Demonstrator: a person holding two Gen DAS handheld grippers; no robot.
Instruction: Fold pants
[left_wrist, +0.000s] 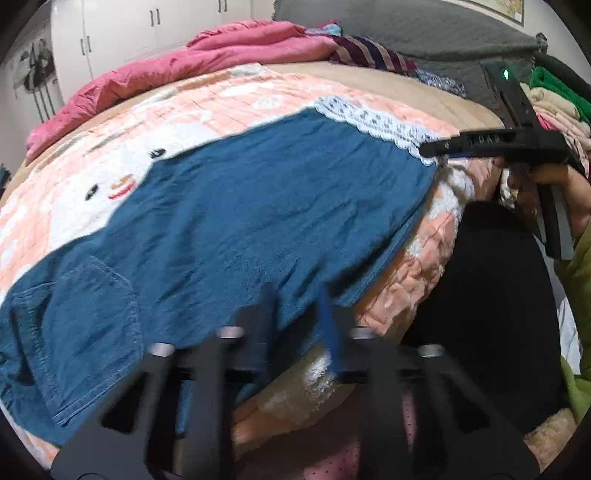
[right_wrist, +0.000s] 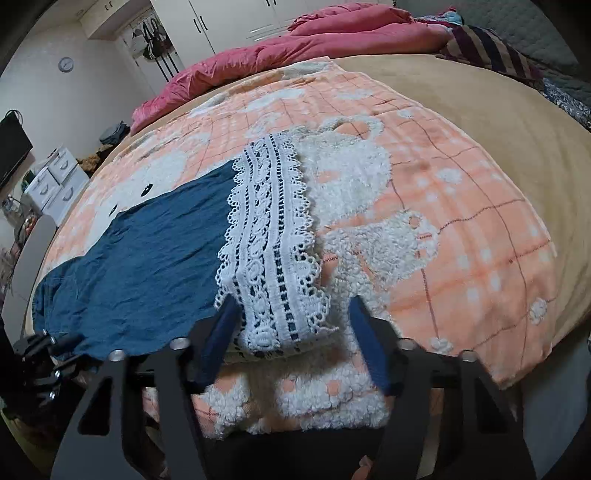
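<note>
— Left wrist view first: how do the left tongs (left_wrist: 296, 295) stand?

— Drawn nearly together on the near edge of the pants (left_wrist: 240, 206), with blue cloth between them. It's blurred, but I'd call it a pinch.

— And the right tongs (right_wrist: 291, 301)?

— Apart, straddling the lace hem (right_wrist: 273, 240) at the leg end. The lace lies between the fingers, but nothing presses on it.

— Where are the pants lying?

— Spread flat along the near side of the peach blanket (right_wrist: 461, 240) on the bed, with the lace hem toward the right tongs.

— How would they handle?

— Light and limp, I'd judge: thin denim that will sag and drag between two pinches. The lace looks open and snaggy, so I'd grip the denim just beside it and catch both layers at the edge.
</note>
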